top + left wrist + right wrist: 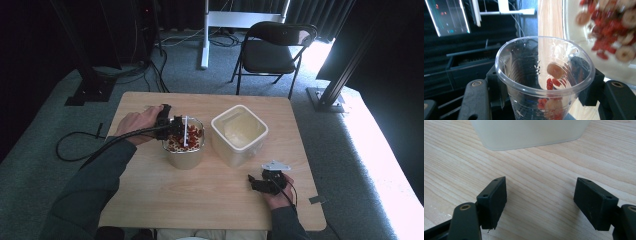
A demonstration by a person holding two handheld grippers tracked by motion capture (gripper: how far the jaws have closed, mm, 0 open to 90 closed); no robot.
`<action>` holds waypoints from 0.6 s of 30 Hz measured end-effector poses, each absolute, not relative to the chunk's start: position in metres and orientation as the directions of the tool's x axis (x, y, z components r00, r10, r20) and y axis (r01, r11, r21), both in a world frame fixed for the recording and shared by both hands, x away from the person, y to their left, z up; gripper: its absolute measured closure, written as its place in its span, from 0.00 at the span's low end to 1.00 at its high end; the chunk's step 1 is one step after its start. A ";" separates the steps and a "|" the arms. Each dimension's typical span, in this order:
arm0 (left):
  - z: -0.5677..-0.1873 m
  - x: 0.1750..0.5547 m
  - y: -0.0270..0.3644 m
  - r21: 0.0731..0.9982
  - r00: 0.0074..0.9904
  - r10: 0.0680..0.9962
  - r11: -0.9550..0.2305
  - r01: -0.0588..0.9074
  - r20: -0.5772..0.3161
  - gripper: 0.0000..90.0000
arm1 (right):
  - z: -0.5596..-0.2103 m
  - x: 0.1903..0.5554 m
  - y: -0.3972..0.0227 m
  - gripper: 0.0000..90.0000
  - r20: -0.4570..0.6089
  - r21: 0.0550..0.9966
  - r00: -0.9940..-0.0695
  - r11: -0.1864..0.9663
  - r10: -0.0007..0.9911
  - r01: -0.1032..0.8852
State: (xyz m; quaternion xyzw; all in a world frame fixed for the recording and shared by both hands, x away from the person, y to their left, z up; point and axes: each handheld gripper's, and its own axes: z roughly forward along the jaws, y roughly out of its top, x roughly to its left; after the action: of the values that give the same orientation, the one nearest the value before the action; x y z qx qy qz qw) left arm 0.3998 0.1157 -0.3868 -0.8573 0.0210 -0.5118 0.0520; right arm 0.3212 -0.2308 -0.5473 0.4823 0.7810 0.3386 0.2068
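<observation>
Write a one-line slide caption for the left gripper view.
Left gripper clamps a clear plastic cup holding a few red and tan dried pieces beside a full container.

Square light-wood table (210, 200) on grey carpet, round tub of red and tan pieces (184, 155) near centre, square white container (239, 150) just beside it at 3 o'clock.

My black matt jaws clamp a clear glossy plastic cup (544, 75); pale wood-grain table (536, 182), smooth white tub (239, 134)
</observation>
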 end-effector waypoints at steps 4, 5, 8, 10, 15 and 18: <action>-0.388 0.400 0.114 -0.130 0.478 -0.110 -0.991 0.010 0.872 0.43 | -0.547 0.321 -0.230 0.29 0.002 0.727 -0.446 0.304 0.895 0.615; -0.389 0.403 0.122 -0.137 0.482 -0.107 -0.990 0.027 0.870 0.43 | -0.547 0.321 -0.230 0.29 0.001 0.727 -0.447 0.306 0.895 0.614; -0.389 0.405 0.130 -0.137 0.481 -0.091 -0.989 0.061 0.872 0.43 | -0.547 0.321 -0.231 0.29 0.001 0.728 -0.450 0.308 0.893 0.612; -0.387 0.404 0.123 -0.130 0.475 -0.096 -0.991 0.040 0.875 0.43 | -0.547 0.321 -0.232 0.29 0.002 0.728 -0.450 0.308 0.893 0.613; -0.388 0.397 0.106 -0.141 0.469 -0.128 -0.990 -0.007 0.874 0.43 | -0.547 0.321 -0.231 0.29 0.002 0.727 -0.447 0.306 0.895 0.615; -0.393 0.403 0.127 -0.196 0.467 -0.150 -0.979 0.051 0.871 0.43 | -0.547 0.321 -0.231 0.29 0.002 0.729 -0.450 0.307 0.893 0.612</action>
State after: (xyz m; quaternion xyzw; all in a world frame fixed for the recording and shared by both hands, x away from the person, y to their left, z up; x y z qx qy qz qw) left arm 0.4025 0.1270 -0.3925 -0.8510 0.0289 -0.5153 0.0975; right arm 0.3208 -0.2315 -0.5474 0.4814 0.7814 0.3386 0.2075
